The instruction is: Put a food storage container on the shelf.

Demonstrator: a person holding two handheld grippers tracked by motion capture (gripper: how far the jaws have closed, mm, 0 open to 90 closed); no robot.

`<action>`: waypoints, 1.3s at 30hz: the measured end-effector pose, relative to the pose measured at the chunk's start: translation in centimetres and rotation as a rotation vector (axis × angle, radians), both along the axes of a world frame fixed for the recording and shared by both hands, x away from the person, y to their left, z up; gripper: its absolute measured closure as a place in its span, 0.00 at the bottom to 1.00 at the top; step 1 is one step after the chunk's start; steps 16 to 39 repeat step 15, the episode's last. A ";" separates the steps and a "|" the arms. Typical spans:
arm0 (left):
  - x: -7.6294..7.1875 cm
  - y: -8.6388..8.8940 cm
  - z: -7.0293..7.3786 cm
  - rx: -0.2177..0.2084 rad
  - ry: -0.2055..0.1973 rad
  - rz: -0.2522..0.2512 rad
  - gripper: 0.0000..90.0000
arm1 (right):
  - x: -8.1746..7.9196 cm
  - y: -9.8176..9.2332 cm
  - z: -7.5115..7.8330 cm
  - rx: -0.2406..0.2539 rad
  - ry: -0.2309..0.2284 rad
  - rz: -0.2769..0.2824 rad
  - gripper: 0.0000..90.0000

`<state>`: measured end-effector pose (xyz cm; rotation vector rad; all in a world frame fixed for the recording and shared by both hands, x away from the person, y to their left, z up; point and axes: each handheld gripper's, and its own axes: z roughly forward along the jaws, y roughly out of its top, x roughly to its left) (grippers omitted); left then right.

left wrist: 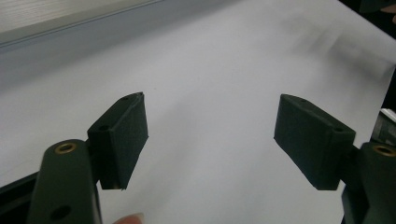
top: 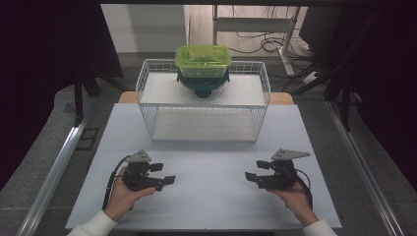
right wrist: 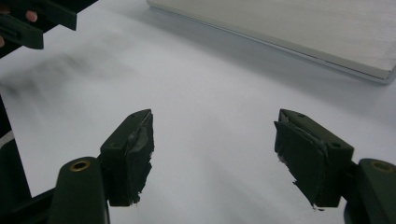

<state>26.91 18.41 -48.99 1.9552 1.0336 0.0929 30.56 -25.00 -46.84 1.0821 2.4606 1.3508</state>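
White worktop point(top: 206, 196) carries a wire basket point(top: 147, 93) at its far edge, centred between the left and right edges. On the basket's upper shelf, at the far side, a green lidded container point(top: 203, 61) sits stacked on a dark round container point(top: 202, 86).

Left gripper point(top: 164, 174) is held in the person's left hand point(top: 123, 194) over the near left part of the worktop, jaws pointing toward the centre. In the left gripper view the jaws stand wide apart with bare worktop between the pads point(left wrist: 125, 140); released, grasping nothing.

Right gripper point(top: 253, 171) is held in the right hand point(top: 295, 196) over the near right part of the worktop, jaws pointing toward the centre, facing the left gripper. In the right gripper view its worn pads point(right wrist: 135, 156) stand wide apart over bare worktop; released.

Both grippers are well apart from the basket and from the stacked containers, which lie beyond them toward the far edge.
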 end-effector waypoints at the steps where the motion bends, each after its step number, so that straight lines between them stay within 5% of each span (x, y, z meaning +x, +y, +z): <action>1: 0.0 0.0 -0.1 0.005 -0.001 0.003 0.28 | 0.0 0.0 0.1 0.005 -0.009 0.001 0.31; 39: 0.5 0.3 -0.4 -0.008 0.010 0.018 0.28 | -0.1 -0.7 0.4 0.014 -0.029 -0.030 0.26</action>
